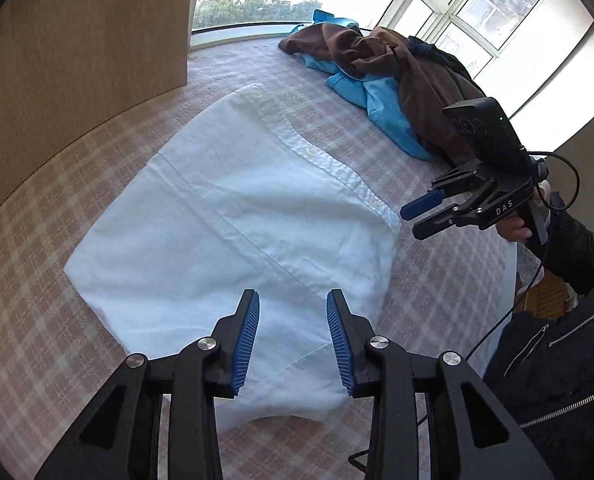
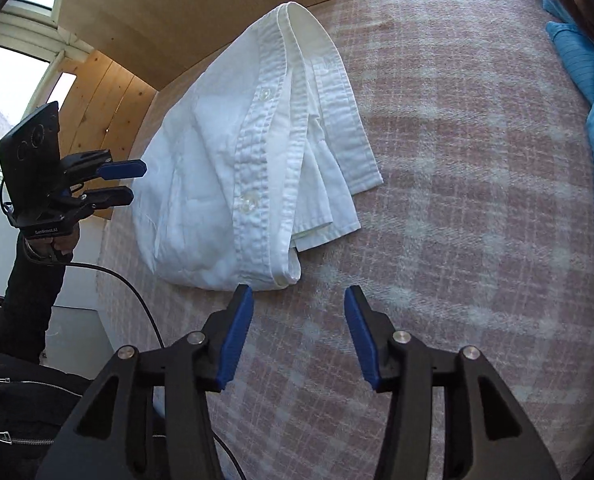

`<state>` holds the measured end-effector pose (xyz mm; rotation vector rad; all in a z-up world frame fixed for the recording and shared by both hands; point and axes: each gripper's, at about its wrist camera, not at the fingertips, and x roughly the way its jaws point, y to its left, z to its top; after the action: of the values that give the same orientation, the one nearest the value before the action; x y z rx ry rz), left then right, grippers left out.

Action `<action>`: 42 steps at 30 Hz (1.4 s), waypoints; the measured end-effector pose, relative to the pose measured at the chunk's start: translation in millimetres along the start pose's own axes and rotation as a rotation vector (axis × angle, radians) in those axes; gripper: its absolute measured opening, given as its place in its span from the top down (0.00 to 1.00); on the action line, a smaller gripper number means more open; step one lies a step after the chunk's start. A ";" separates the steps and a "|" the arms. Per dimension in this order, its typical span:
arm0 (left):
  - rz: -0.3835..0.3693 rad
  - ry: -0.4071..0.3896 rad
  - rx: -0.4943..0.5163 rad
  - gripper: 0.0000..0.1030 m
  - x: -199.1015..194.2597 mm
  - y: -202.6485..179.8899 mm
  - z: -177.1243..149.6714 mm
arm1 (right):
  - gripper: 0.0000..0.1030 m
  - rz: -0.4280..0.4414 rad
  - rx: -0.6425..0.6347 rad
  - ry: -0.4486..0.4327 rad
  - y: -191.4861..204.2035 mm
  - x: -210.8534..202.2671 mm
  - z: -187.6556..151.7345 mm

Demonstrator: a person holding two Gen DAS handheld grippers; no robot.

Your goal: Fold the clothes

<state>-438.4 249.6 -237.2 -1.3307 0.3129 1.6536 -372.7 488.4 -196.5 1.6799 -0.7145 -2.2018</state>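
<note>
White shirt is lying folded into a compact bundle on the checked bedspread, so this piece is looking done. Left gripper and right gripper are both hanging partly open, gripping nothing. Brown and blue clothes are still waiting in a heap near the window.

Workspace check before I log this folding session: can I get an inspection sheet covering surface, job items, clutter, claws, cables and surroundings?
Surface: pink plaid bed cover, flat.
Job's things: white shirt folded into a compact bundle, button placket on top; one strip of it lies out flat on the cover beside the bundle.
Clutter: pile of brown and blue clothes unfolded at the far side by the window.
Claws: left claw open, nothing between its fingers; right claw open, empty, just off the shirt's edge.
Cables: black cable trailing from the left handle.
Surroundings: wooden headboard, windows, person's dark zipped jacket.
</note>
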 end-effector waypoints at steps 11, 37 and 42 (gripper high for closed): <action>0.053 0.127 -0.026 0.68 33.6 10.9 -7.2 | 0.54 -0.081 -0.046 -0.071 0.7 17.1 34.0; 0.005 0.125 -0.007 0.67 36.4 19.7 -14.0 | 0.83 0.102 0.007 -0.039 44.5 20.6 22.0; -0.011 0.116 -0.021 0.67 34.4 24.8 -16.1 | 0.84 0.063 -0.065 -0.010 78.5 3.2 35.0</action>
<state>-446.3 243.2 -281.5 -1.4450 0.3570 1.5773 -412.9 428.5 -149.7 1.5937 -0.6813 -2.1679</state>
